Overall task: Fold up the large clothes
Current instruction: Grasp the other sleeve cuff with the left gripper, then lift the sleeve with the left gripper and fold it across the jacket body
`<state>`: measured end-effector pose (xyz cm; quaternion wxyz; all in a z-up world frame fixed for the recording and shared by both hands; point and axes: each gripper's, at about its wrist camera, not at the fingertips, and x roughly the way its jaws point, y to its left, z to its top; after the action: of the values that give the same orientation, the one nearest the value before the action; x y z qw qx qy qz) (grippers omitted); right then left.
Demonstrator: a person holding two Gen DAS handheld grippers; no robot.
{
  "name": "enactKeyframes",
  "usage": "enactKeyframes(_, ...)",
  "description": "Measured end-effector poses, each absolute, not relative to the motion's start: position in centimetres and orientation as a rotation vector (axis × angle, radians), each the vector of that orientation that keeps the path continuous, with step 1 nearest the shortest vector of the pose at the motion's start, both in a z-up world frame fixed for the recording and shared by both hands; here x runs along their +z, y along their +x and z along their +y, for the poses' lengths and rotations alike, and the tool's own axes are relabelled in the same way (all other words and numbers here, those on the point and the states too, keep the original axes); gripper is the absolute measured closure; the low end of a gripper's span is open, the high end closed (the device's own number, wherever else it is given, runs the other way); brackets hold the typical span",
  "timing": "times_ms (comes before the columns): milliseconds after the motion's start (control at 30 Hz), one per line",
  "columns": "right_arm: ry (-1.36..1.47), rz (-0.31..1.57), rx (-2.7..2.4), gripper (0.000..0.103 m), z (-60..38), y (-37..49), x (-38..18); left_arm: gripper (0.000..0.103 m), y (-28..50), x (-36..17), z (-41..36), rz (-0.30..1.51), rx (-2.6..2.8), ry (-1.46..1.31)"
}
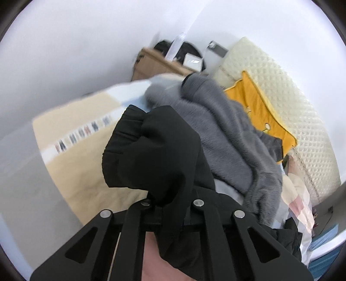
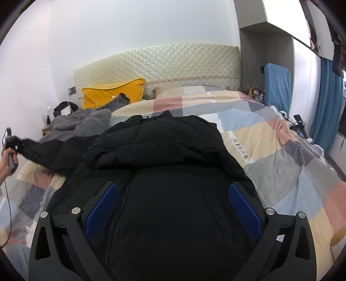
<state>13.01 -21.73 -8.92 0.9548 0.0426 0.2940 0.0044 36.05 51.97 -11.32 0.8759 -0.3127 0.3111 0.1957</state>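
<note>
On bed | left gripper (image 1: pixel 170 194) fingers clenched on black jacket (image 2: pixel 173 173) sleeve | right gripper (image 2: pixel 173 207) fingers released

Both views are fisheye: straight lines bow outward, and a dark circular vignette cuts the corners. Lighting is bright, cool and diffuse, with soft shadows only. In the right wrist view, the brightest area is an overexposed panel (image 2: pixel 279 13) at the upper right; the white wall (image 2: pixel 129 26) is evenly lit. The black jacket (image 2: pixel 173 173) renders nearly featureless, with little fold detail. The left wrist view shows motion blur: the printed strip on the bedcover (image 1: pixel 84 134) is smeared, and the bedside cabinet (image 1: pixel 151 64) edges are streaked.
</note>
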Motion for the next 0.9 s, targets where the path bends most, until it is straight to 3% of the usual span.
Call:
enactKeyframes(467, 0.1, 0.553, 0.102, 0.0, -25.0, 10.9, -8.4, 0.095, 32.3, 5.0, 38.0, 0.488, 0.331, -0.336)
enactKeyframes(900, 0.183, 0.482, 0.126, 0.0, -30.3, 9.1, -8.2, 0.095, 31.1, 12.6, 20.6, 0.385, 0.213, -0.081)
